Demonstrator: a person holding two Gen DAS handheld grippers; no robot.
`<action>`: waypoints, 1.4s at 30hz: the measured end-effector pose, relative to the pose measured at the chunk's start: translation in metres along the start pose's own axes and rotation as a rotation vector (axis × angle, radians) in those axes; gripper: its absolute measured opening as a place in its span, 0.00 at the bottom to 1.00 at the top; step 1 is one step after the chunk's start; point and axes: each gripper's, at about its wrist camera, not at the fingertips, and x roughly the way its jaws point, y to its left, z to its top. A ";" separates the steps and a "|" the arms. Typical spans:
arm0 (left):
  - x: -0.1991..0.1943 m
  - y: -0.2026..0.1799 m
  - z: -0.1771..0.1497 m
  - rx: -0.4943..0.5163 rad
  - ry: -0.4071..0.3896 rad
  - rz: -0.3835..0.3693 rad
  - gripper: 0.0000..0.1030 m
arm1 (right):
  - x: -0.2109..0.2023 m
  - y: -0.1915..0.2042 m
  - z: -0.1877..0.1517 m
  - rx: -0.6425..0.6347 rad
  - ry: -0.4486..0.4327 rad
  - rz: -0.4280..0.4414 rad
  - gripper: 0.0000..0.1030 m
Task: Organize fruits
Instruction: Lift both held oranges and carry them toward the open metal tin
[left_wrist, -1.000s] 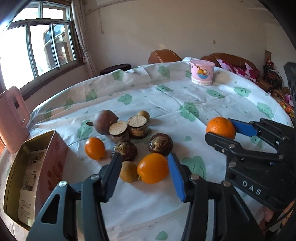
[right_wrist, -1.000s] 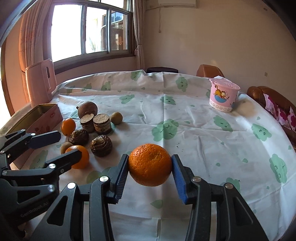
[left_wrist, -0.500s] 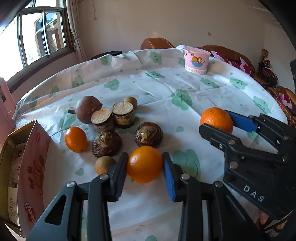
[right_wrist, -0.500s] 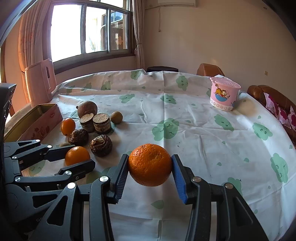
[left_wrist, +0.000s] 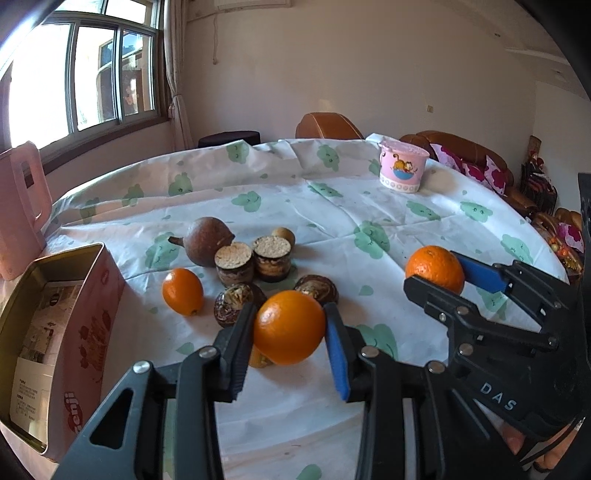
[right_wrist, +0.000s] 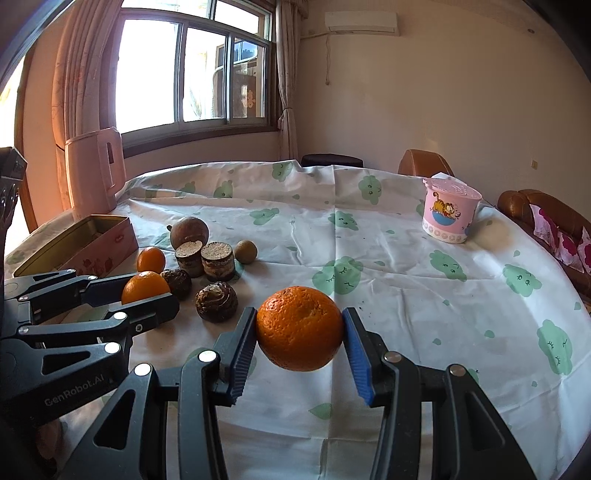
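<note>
Two tongs, each clamped on an orange: left tongs (left_wrist: 290, 328) on smooth orange (left_wrist: 289, 327), right tongs (right_wrist: 300, 334) on pebbled orange (right_wrist: 299, 328), above tabletop (right_wrist: 424, 295). Risk: round fruit slipping, rolling away.

White capitals "DAS" stand on the black body of the right hand-held gripper (left_wrist: 458, 275), seen from the left wrist camera. On the body of the left hand-held gripper (right_wrist: 147, 291) grey lettering reads "GenRobot.AI". The open pink tin (left_wrist: 79, 343) at the desk's left edge carries a red word on its side wall — only "enji" can be made out. A printed leaflet (left_wrist: 35, 373) lies inside it — its text is too small to read.
</note>
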 end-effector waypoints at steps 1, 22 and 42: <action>-0.002 0.001 0.000 -0.003 -0.011 0.002 0.37 | -0.001 0.000 0.000 -0.003 -0.007 0.001 0.47; -0.022 0.002 -0.004 -0.021 -0.123 0.017 0.37 | -0.014 0.007 -0.002 -0.038 -0.094 0.007 0.47; -0.036 0.005 -0.007 -0.034 -0.197 0.029 0.37 | -0.020 0.009 -0.003 -0.043 -0.142 -0.014 0.47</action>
